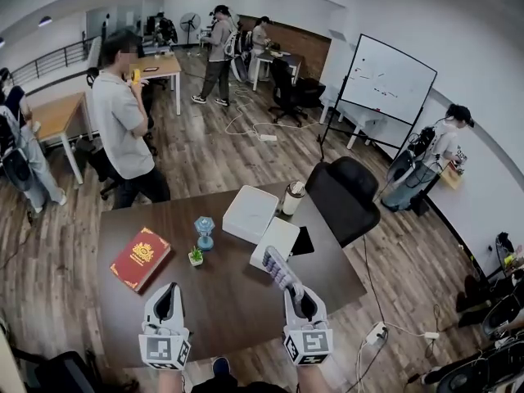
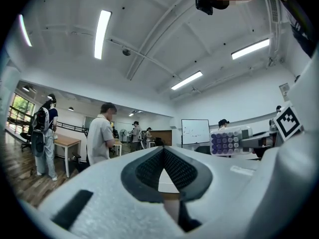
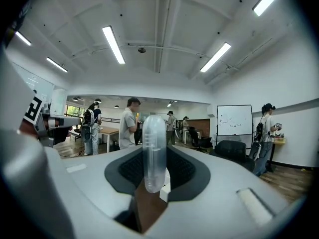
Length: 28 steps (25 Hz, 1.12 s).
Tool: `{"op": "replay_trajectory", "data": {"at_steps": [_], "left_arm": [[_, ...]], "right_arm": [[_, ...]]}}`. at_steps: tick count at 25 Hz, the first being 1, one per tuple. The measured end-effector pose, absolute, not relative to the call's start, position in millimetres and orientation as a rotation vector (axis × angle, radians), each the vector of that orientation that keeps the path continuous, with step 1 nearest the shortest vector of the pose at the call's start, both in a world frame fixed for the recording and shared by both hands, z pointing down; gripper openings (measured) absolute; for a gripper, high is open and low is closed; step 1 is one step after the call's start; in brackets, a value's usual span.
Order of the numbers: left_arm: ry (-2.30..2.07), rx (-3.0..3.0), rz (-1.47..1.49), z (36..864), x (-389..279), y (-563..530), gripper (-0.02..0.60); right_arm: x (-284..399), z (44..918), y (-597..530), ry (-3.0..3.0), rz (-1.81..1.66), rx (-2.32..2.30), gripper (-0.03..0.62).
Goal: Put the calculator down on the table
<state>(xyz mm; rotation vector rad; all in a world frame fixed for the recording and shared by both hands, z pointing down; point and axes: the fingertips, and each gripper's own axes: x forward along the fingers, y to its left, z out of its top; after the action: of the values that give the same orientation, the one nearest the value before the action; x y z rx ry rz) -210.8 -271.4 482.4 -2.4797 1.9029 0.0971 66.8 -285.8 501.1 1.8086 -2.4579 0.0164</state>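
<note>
The calculator, white with purple keys, hangs over the front right of the dark brown table. My right gripper is shut on its near end. In the right gripper view the calculator stands edge-on between the dark pads. Seen from the left gripper view, the calculator shows its keys at the right. My left gripper hovers level over the table's front edge, about a hand's width left of the right one. Its fingertips meet with nothing between them.
On the table lie a red book, a small potted plant, a blue ornament, two white boxes and a cup. A black chair stands behind the table. A person stands beyond the far left corner.
</note>
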Motion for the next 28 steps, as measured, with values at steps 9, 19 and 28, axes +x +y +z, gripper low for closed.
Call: {"op": "replay_trajectory", "data": {"at_steps": [9,19,28], "left_arm": [[1.839,-2.535,0.107,487,-211,-332,-0.005],[1.864,-2.531,0.087,495,-199,-363,-0.005],[1.939,-2.475,0.097,497,-201,-374,-0.005]], "right_arm": [[74,506,-329,-2.394,0.050,1.892,0.114],[88,515,-366,-2.383,0.052,1.867,0.114],[76,517,-394,-2.472,0.069,1.767,0.114]]}}
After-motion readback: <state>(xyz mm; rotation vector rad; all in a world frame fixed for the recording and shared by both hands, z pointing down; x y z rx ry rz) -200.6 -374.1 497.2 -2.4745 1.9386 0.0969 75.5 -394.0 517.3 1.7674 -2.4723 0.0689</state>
